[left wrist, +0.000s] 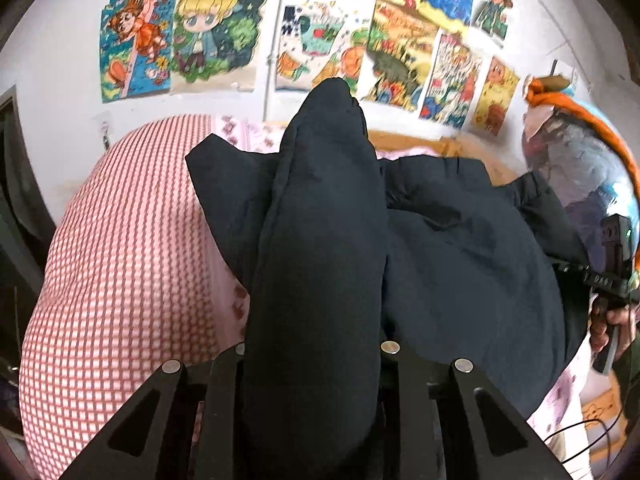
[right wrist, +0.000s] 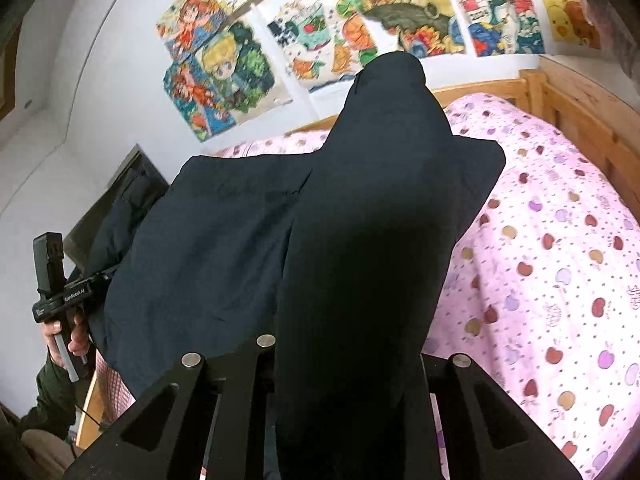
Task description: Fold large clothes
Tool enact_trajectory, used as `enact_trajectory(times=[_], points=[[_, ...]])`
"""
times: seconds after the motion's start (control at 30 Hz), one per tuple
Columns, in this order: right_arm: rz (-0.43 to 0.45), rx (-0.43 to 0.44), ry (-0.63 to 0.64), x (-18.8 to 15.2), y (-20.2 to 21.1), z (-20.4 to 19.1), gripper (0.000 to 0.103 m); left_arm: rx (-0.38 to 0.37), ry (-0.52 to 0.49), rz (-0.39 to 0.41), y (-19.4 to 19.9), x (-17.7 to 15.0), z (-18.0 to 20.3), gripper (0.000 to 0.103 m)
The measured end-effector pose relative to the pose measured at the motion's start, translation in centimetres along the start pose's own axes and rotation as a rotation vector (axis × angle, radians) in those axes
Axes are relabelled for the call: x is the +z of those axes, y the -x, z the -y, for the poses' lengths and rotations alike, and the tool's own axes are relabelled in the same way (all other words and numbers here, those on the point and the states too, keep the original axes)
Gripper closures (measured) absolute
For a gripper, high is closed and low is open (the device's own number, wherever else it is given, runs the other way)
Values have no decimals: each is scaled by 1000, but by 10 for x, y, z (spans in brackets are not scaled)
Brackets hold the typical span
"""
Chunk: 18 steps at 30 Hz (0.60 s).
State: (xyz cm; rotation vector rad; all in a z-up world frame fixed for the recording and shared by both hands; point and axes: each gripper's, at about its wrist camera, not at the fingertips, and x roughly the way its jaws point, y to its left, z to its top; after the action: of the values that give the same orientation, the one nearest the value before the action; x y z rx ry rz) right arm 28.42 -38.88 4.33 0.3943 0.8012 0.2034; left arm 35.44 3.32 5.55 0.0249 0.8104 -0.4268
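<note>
A large dark navy garment [left wrist: 460, 248] is lifted off the bed and hangs between both grippers. In the left wrist view my left gripper [left wrist: 312, 356] is shut on a thick fold of it; the fold rises along the fingers and hides their tips. In the right wrist view my right gripper [right wrist: 344, 356] is shut on another bunched fold of the garment [right wrist: 208, 248], which also covers its fingertips. The cloth sags between the two grips. A hand [left wrist: 604, 324] holds the right gripper's handle at the right edge, and a hand [right wrist: 76, 336] holds the left one at the lower left.
Under the garment lies a bed with a pink apple-print sheet [right wrist: 560, 260] and a red-and-white checked quilt [left wrist: 120, 260] on the left. A wooden bed frame [right wrist: 560, 92] runs along the back and right. Colourful drawings [left wrist: 216, 36] cover the white wall.
</note>
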Motion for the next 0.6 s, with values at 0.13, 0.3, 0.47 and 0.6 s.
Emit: enact_trajectory(times=[0.13,0.3,0.47,0.6], points=[[-65,-40,-28,-28,-22,13,87,7,44,-92,-37,-26,-15,79],[-57,-108,-55,-41,-35,23,85,-8,62,-58,-50,-41,-32,76],[-49,-193,-13,-45,-37,11,71,44,73,-31,-46,-49,-37,55],[-33,-210,-49,-49,-35,16,45,104,77,-20,-42,-55,-33,34]])
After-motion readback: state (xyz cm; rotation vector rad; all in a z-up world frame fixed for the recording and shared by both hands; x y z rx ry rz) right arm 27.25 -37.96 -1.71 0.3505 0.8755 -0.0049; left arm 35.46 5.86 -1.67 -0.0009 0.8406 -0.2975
